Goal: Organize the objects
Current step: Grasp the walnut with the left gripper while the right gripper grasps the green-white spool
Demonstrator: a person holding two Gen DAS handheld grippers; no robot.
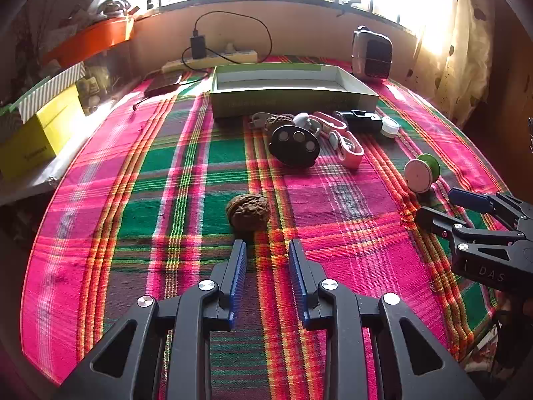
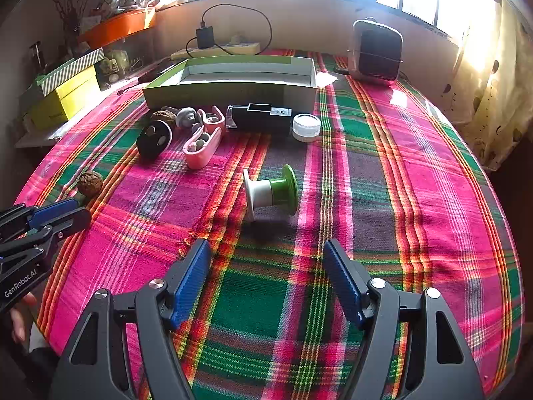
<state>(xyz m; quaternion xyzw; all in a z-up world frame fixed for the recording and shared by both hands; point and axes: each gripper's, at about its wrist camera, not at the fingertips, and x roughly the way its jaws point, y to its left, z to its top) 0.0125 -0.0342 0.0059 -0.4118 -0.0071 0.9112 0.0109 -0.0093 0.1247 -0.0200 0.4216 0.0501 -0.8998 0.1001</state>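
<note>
- The walnut (image 1: pixel 248 212) lay alone on the plaid cloth (image 1: pixel 166 166), just beyond the tips of my left tool (image 1: pixel 267 250), apart from them and a little left of the gap between them.
- My left tool stood partly open with nothing between its blue pads (image 1: pixel 238 266).
- The green-and-white spool (image 2: pixel 271 191) lay on its side just ahead of my right tool (image 2: pixel 266 260), not touching it.
- My right tool was spread wide, wider than the left, and held nothing.
- Farther off, a cluster of small things sat against the near wall of the open green box (image 2: pixel 233 95): a black oval piece with round spots (image 2: pixel 154 138), a second walnut (image 2: pixel 164 116), a pink open case (image 2: pixel 201 146), a grey mushroom-shaped piece (image 2: pixel 186 116), a black oblong device (image 2: pixel 260 120) and a small white round jar (image 2: pixel 306 127) at the right end.
- The box itself showed a pale inside; I could not tell whether anything lay in it.
- Beyond the box a power strip (image 2: pixel 216 50) with a black charger and looped cable ran along the wall under the window, and a small grey heater-like unit (image 2: pixel 374 51) stood at the far right.
- Off the left edge of the surface sat a yellow box (image 1: pixel 40 133) and an orange tray (image 1: pixel 93 38).
</note>
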